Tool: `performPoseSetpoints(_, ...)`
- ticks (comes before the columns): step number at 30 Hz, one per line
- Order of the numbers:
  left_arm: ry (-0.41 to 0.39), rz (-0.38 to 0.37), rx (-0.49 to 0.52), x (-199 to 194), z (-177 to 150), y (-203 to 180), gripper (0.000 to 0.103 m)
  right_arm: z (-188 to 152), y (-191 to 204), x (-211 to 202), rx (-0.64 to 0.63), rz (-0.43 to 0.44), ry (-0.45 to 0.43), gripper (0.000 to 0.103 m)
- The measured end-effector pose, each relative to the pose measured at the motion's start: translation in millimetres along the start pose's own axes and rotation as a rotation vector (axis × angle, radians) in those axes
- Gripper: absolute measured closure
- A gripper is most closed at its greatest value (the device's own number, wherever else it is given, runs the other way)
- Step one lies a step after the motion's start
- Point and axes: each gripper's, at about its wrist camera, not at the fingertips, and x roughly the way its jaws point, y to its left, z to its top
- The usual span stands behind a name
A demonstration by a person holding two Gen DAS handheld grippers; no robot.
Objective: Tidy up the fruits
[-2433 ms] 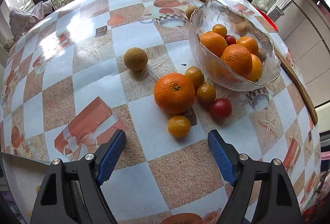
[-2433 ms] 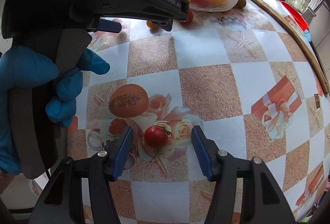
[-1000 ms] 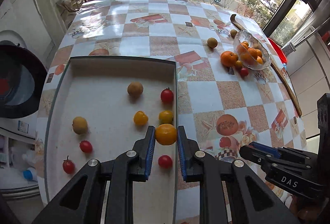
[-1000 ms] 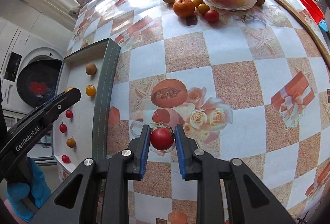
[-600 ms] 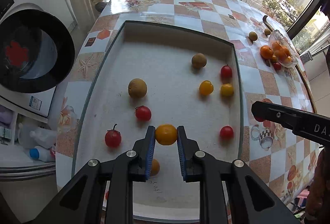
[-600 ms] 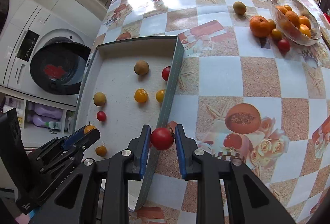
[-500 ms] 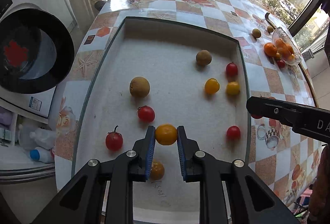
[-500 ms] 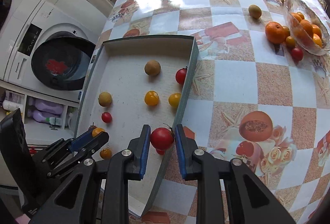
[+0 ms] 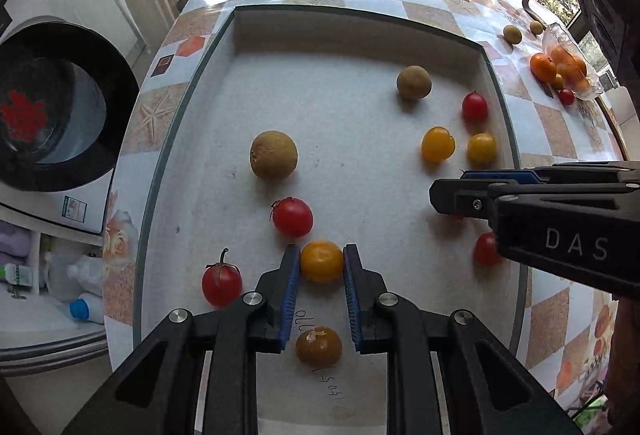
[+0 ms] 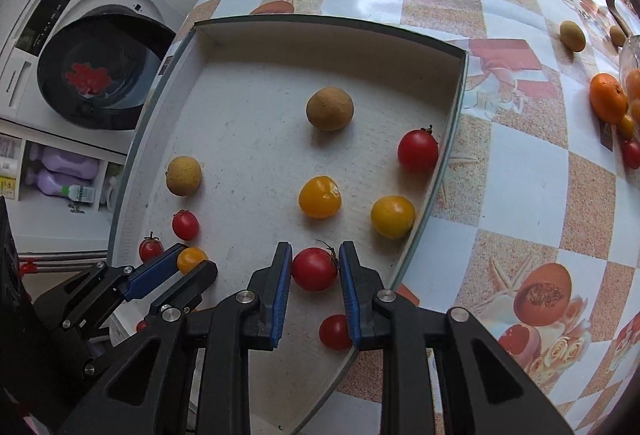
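My left gripper (image 9: 321, 261) is shut on a yellow-orange tomato (image 9: 322, 261), held over the near part of the white tray (image 9: 352, 35). My right gripper (image 10: 314, 269) is shut on a red tomato (image 10: 314, 269) above the tray's (image 10: 320, 21) near right side. In the tray lie several red tomatoes (image 9: 292, 217), yellow tomatoes (image 9: 438, 143) and two brown round fruits (image 9: 274, 155). In the left wrist view the right gripper (image 9: 448, 197) reaches in from the right. The left gripper (image 10: 192, 265) with its yellow tomato shows at the lower left of the right wrist view.
A glass bowl (image 9: 570, 39) of oranges stands far right on the checked tablecloth (image 10: 520, 163), with a big orange (image 10: 608, 98), small tomatoes and a brown fruit (image 10: 572, 35) beside it. A washing machine (image 10: 92, 75) and shelves of bottles lie past the table's left edge.
Both grippers have moved in over the tray and lower, each still holding its tomato. The right gripper came from over the tablecloth across the tray's right wall.
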Motion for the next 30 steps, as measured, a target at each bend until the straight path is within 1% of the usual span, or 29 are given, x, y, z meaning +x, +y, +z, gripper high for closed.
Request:
performPoseSetpoints(3, -0.003, 0.006, 0.008, 0.0, -0.6, -0.5, 0.08, 4.0, 6.5, 3.2, -0.029, -0.024, 0.005, 0.076)
performPoseSetpoints(7, 0.003, 0.002, 0.006, -0.9, -0.9, -1.4, 0.08, 6.1, 1.0, -2.5, 0.014, 0.028, 0.015, 0.075)
performPoseSetpoints(8, 0.004, -0.001, 0.008, -1.7, -1.8, -1.3, 0.071, 5.6, 0.3, -6.6, 0.016, 0.032, 0.008, 0.071)
performPoseSetpoints(9, 0.001, -0.001, 0.011, -2.5, -2.6, -1.7, 0.06, 4.4, -0.2, -11.6, 0.015, 0.03, 0.001, 0.066)
performPoseSetpoints(10, -0.013, -0.002, 0.011, -5.0, -4.1, -2.0, 0.034, 3.4, 0.6, -15.3, 0.012, 0.031, -0.007, 0.054)
performPoseSetpoints(11, -0.037, -0.007, 0.011, -8.9, -5.7, -2.0, 0.026, 1.2, 2.2, -19.5, 0.008, 0.035, -0.011, 0.052)
performPoseSetpoints(12, -0.05, -0.014, 0.017, -11.7, -6.4, -2.8, 0.026, -0.3, 3.6, -22.5, 0.004, 0.026, -0.014, 0.052)
performPoseSetpoints(14, -0.034, -0.016, 0.028, -11.9, -6.5, -5.1, 0.026, -3.6, 5.0, -28.0, 0.005, 0.016, -0.018, 0.052)
performPoseSetpoints(18, -0.008, -0.02, 0.018, -14.8, -7.3, -3.7, 0.026, -10.0, 5.2, -41.6, 0.026, 0.007, -0.032, 0.051)
performPoseSetpoints(19, -0.008, -0.013, 0.016, -17.7, -7.7, -2.8, 0.026, -11.3, 5.7, -45.2, 0.027, -0.001, -0.035, 0.045)
performPoseSetpoints(20, -0.005, -0.008, 0.016, -20.5, -8.3, -2.0, 0.023, -12.9, 6.2, -48.6, 0.028, -0.011, -0.037, 0.037)
performPoseSetpoints(21, 0.004, -0.009, 0.013, -22.5, -8.5, -1.3, 0.015, -15.2, 6.3, -52.2, 0.028, -0.019, -0.038, 0.033)
performPoseSetpoints(22, 0.012, -0.012, 0.006, -24.3, -8.8, 0.2, 0.0, -17.6, 6.6, -54.8, 0.028, -0.026, -0.035, 0.03)
performPoseSetpoints(24, 0.014, -0.025, -0.006, -30.2, -10.6, 2.9, 0.0, -19.5, 7.9, -56.8, 0.032, -0.042, -0.022, 0.027)
performPoseSetpoints(25, 0.014, -0.016, -0.011, -34.0, -11.6, 3.9, 0.0, -21.6, 8.4, -57.3, 0.036, -0.052, -0.017, 0.022)
performPoseSetpoints(28, 0.021, 0.041, -0.013, -42.9, -14.6, 5.0, 0.0, -29.8, 11.2, -60.6, 0.04, -0.073, -0.003, 0.02)
performPoseSetpoints(30, 0.048, 0.081, -0.01, -45.7, -17.2, 5.5, 0.0, -35.0, 14.8, -62.1, 0.041, -0.092, 0.003, 0.016)
